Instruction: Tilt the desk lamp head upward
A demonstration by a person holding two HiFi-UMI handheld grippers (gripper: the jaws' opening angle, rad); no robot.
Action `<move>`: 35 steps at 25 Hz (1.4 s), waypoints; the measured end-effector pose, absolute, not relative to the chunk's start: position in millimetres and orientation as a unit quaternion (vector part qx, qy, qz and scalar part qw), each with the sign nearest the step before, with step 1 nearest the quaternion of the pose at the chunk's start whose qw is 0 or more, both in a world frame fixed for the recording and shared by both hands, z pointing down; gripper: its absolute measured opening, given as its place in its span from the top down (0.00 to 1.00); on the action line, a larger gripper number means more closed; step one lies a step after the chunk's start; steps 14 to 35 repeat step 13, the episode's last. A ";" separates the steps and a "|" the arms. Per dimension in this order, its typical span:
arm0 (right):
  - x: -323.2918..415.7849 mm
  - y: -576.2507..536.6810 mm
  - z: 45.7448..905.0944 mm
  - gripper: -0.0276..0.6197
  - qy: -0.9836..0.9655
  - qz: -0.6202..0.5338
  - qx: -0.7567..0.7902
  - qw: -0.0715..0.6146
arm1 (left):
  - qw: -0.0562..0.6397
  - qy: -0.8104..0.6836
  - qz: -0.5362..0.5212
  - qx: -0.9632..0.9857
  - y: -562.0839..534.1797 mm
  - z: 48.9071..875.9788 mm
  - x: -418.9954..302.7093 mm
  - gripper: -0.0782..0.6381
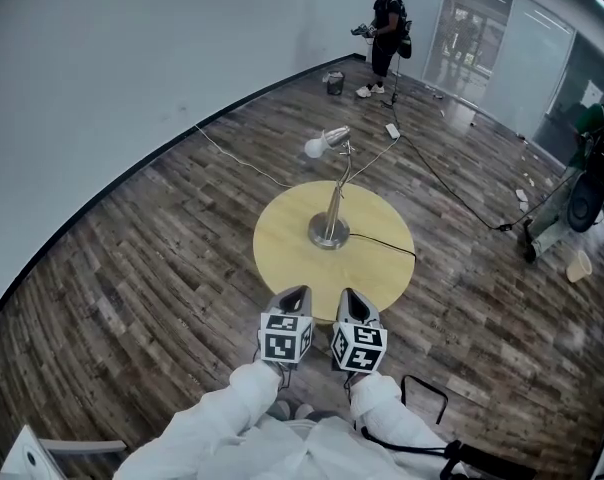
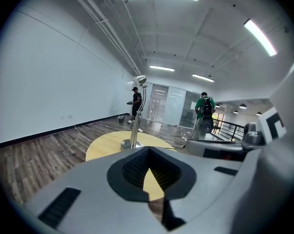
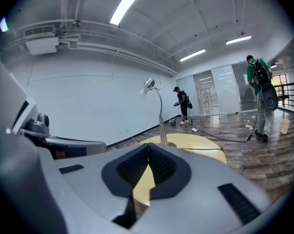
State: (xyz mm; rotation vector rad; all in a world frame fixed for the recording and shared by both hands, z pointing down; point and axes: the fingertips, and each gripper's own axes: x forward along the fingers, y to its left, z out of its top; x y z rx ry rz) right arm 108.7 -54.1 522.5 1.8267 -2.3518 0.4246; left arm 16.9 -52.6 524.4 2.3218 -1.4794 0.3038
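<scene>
A silver desk lamp stands on a round yellow table (image 1: 282, 253); its base (image 1: 328, 232) is near the table's middle. Its white head (image 1: 325, 142) hangs past the far rim on a curved neck. The lamp head (image 2: 139, 80) shows far ahead in the left gripper view, and the lamp head (image 3: 149, 84) likewise in the right gripper view. My left gripper (image 1: 294, 296) and right gripper (image 1: 349, 299) hover side by side at the table's near edge, well short of the lamp. Both are shut with nothing between the jaws.
A black cord (image 1: 382, 242) runs from the lamp base off the table's right side. A person in black (image 1: 385, 36) stands far back by glass doors; another in green (image 2: 204, 112) is at the right with equipment. Wood floor surrounds the table.
</scene>
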 end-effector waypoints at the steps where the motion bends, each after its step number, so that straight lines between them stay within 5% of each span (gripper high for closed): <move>1: 109.4 -54.9 522.5 0.93 -0.780 0.140 0.606 0.068 | 0.185 -0.525 0.107 0.824 -53.0 524.7 17.4 0.89; 35: 112.9 -56.1 521.3 0.93 -0.780 0.132 0.606 0.081 | 0.187 -0.522 0.106 0.825 -56.7 525.2 25.3 0.89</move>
